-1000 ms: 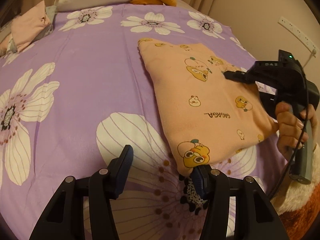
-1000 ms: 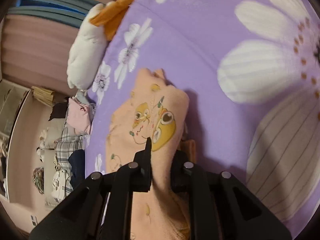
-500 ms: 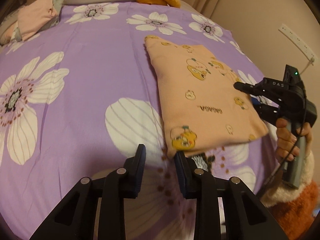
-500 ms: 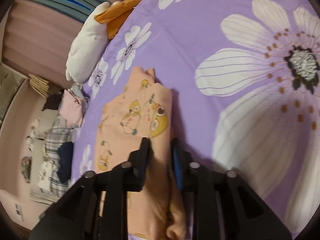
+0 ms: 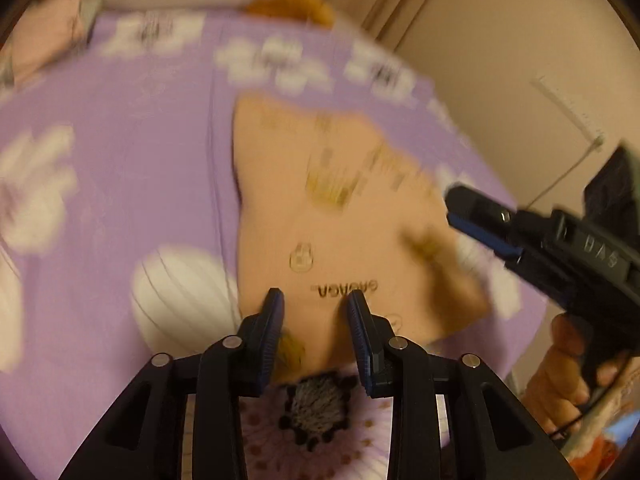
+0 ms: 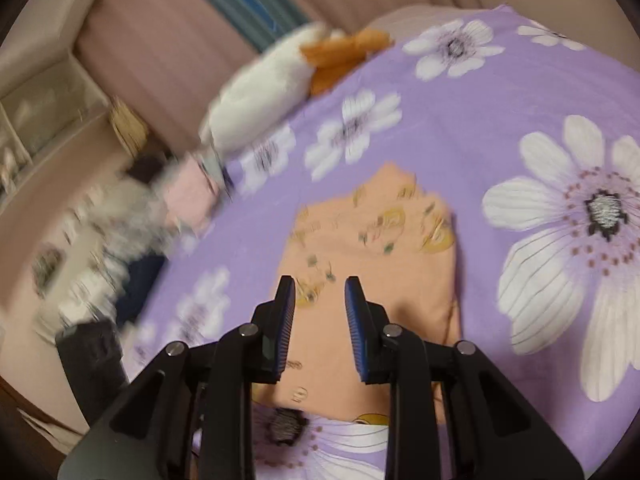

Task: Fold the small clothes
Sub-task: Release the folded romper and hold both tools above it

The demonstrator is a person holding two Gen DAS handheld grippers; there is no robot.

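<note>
A folded peach garment (image 5: 344,240) printed with cartoon figures lies flat on the purple flowered bedspread (image 5: 120,184). My left gripper (image 5: 315,306) hovers over the garment's near edge, its jaws a narrow gap apart; cloth shows between the fingers but no pinched fold is visible. The right gripper (image 5: 476,216), held by a hand (image 5: 560,364), hangs above the garment's right edge. In the right wrist view my right gripper (image 6: 320,300) stands a little open above the garment (image 6: 372,264), with nothing pressed between its pads. Both views are motion-blurred.
A white and orange plush cushion (image 6: 260,92) lies at the head of the bed. Pink folded clothes (image 6: 188,196) and a mixed pile sit at the bed's far side. A wall with a power strip (image 5: 568,116) borders the bed's edge; shelves (image 6: 36,112) stand beyond.
My right gripper let go of the garment's fold, rose and rolled level. My left gripper narrowed its jaws and moved forward over the garment's near edge. The garment now lies flat.
</note>
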